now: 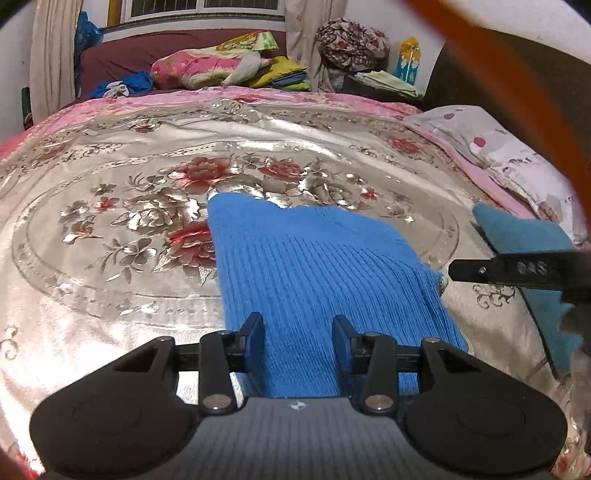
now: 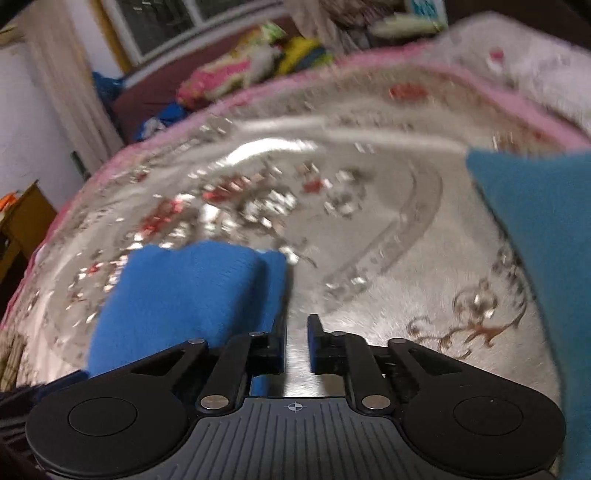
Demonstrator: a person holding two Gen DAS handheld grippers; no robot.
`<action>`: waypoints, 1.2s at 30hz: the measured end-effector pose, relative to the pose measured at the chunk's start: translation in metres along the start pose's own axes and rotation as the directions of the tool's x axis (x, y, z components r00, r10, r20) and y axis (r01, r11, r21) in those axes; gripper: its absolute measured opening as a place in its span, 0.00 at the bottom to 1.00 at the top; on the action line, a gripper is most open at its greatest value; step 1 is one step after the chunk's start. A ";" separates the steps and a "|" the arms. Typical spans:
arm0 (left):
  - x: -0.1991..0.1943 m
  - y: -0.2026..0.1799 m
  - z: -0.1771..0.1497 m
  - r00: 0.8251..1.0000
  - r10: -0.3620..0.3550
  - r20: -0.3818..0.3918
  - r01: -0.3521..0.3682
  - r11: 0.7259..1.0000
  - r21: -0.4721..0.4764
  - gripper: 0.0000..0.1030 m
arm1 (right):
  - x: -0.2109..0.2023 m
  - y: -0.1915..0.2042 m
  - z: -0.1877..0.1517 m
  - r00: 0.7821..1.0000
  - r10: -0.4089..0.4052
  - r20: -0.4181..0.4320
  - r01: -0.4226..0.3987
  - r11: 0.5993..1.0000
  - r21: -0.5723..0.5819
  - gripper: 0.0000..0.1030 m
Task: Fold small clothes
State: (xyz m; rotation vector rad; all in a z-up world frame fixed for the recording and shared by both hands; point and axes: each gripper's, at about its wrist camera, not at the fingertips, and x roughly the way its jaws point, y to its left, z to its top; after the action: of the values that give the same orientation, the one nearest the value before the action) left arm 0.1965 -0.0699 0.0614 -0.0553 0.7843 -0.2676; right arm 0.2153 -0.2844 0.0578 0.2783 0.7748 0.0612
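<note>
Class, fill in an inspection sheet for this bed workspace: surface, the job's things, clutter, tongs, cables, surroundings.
Surface: shiny flowered bedspread, pink border.
Job's things: blue ribbed knit lying flat in the middle; teal cloth to the right.
Clutter: spotted pillow at the right edge; folded bedding and a cloth bundle beyond the bed.
Tongs: left tongs open over the blue knit, pads not pressing it; right tongs narrowly apart, nothing between, knit edge beside its left finger.
Cables: nothing seen.
Surroundings: window, curtain, wooden furniture.
</note>
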 end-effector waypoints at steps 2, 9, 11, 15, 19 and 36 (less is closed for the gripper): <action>-0.003 -0.002 -0.002 1.000 0.007 -0.005 -0.007 1.000 0.003 0.46 | -0.013 0.015 -0.006 1.000 0.029 0.006 -0.028 0.998 -0.053 0.15; -0.009 -0.005 -0.011 0.999 0.024 -0.036 -0.024 1.000 0.013 0.47 | -0.010 0.039 -0.032 0.998 0.024 -0.061 -0.031 0.991 -0.128 0.15; -0.011 -0.005 -0.013 0.999 0.029 -0.045 -0.029 0.999 0.014 0.47 | -0.005 0.038 -0.035 0.996 0.002 -0.090 -0.013 0.992 -0.124 0.15; -0.014 -0.005 -0.020 0.998 0.035 -0.055 -0.035 0.999 0.010 0.49 | -0.019 0.040 -0.040 0.997 -0.003 -0.075 -0.007 0.992 -0.127 0.15; -0.016 -0.004 -0.028 0.997 0.033 -0.069 -0.033 0.999 -0.010 0.51 | -0.040 0.049 -0.049 0.999 0.000 -0.048 -0.007 0.988 -0.152 0.16; -0.027 0.000 -0.045 0.994 0.053 -0.095 -0.053 0.999 -0.003 0.58 | -0.047 0.054 -0.069 0.995 -0.020 -0.101 0.008 0.993 -0.121 0.20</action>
State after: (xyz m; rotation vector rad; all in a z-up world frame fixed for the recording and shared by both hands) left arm 0.1465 -0.0608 0.0476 -0.0268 0.8800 -0.2190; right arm 0.1362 -0.2246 0.0572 0.1555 0.8707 0.1095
